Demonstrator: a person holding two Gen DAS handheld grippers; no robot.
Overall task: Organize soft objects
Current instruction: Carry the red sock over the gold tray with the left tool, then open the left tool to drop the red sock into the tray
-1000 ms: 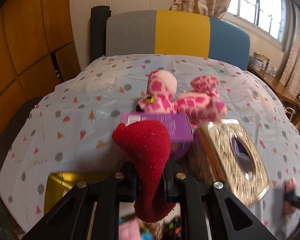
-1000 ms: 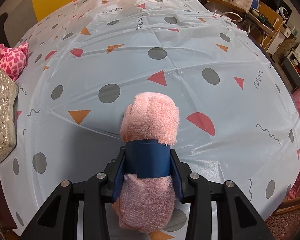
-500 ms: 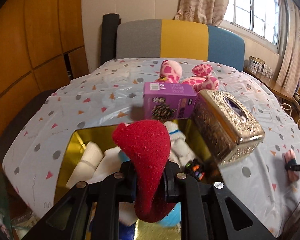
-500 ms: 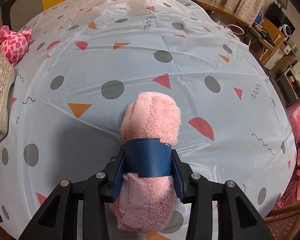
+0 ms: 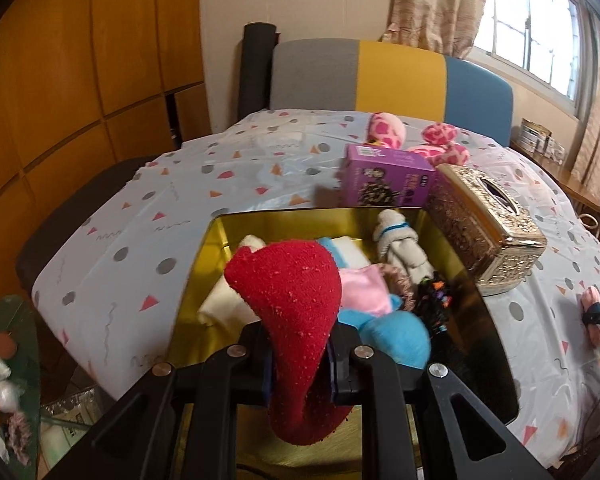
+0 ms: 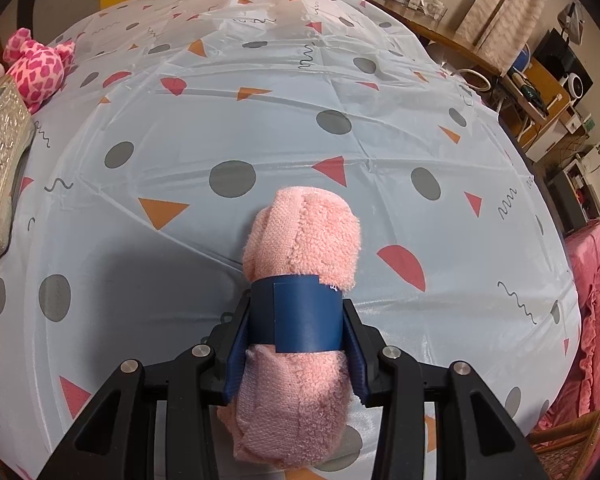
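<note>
Patterned cloth covered the tabletop, with wood panels and a striped chair back behind it.

Left wrist view: left hand-held gripper was pinching a red sock near its middle, jaws nearly pressed together on it. Sock's long axis ran along the fingers, toe end curling up and forward, other end hanging below the jaws. Gold tin sat open directly under and ahead of the sock, already holding a blue sock, a pink cloth, white rolls and a small white plush. Purple box and a gold tissue box stood just behind and beside the tin; a pink spotted plush lay further back. The drop looked close: sock was over the tin, so this hand was the nearer one.

Right wrist view: right hand-held gripper was clamped on a rolled pink towel at its blue band, jaws part-spread by the roll's width. Roll's long axis ran along the fingers. Towel sat low over bare cloth, possibly touching it; tin not in view, tissue box at far left, so the tin probably lay well off to the left.
</note>
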